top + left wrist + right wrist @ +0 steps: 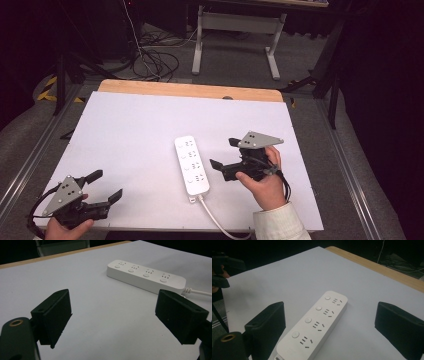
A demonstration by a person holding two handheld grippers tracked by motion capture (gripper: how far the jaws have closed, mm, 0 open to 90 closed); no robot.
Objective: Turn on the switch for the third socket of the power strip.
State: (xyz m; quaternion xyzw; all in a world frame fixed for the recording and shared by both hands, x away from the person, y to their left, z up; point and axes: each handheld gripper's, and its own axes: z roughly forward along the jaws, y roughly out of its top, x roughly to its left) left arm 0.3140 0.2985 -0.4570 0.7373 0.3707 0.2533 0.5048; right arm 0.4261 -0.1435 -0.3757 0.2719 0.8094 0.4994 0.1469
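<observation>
White power strip [192,164] lies flat mid-bench [130,130], cord [220,225] trailing toward 5 o'clock. Right gripper [223,153] hovers at its 3 o'clock, jaws spread wide, empty. Left gripper [104,186] sits down at 8 o'clock, jaws parted, nothing between.

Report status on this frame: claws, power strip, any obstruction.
Left claw open, empty, near table corner. Right claw open, empty, beside power strip, not touching. Strip flat on white table, nothing plugged in. No obstruction.
</observation>
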